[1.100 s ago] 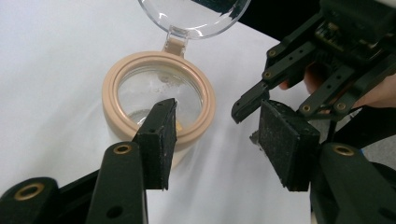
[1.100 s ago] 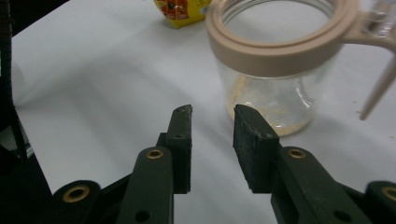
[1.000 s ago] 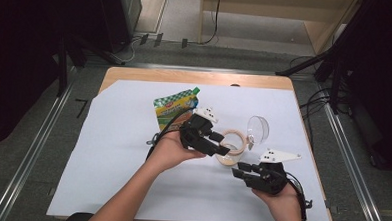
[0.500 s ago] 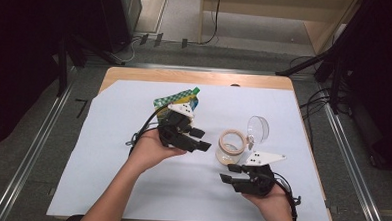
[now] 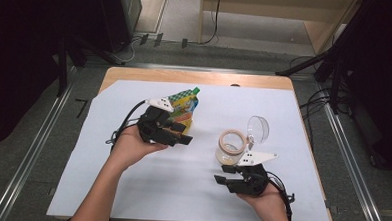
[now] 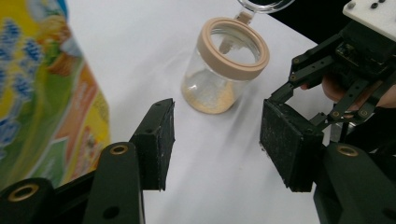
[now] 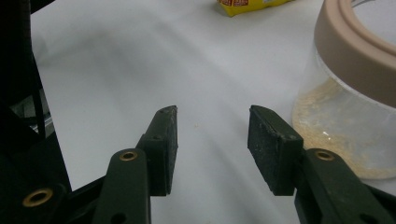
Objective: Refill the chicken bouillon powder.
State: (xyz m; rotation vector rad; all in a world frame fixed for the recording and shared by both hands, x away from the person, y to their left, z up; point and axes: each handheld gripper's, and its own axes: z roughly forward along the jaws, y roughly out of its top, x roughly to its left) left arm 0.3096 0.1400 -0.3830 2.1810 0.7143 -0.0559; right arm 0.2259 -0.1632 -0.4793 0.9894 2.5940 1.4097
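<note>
A clear jar [image 5: 231, 144] with a beige rim stands on the white table cover, its hinged clear lid [image 5: 257, 129] swung open behind it. Pale crumbs lie at the bottom of the jar [image 6: 224, 70]. A yellow-green printed pouch [image 5: 184, 107] sits to the jar's left. My left gripper [image 5: 185, 132] hovers beside the pouch, open and empty, its jaws [image 6: 217, 140] pointing at the jar. My right gripper [image 5: 222, 174] is just in front of the jar, open. Its jaws [image 7: 212, 140] have just been opening with nothing between them, and the jar [image 7: 355, 93] stands to their right.
The white cover [image 5: 130, 187] spreads over a wooden table [image 5: 195, 78] with dark floor and rails around it. Cables trail from both grippers. In the left gripper view, the pouch [image 6: 42, 93] is close on the left and the right gripper [image 6: 327, 79] is on the right.
My left gripper has drawn away from the jar, leftwards to the pouch. My right gripper has shifted a little to the left and its jaws stand wider.
</note>
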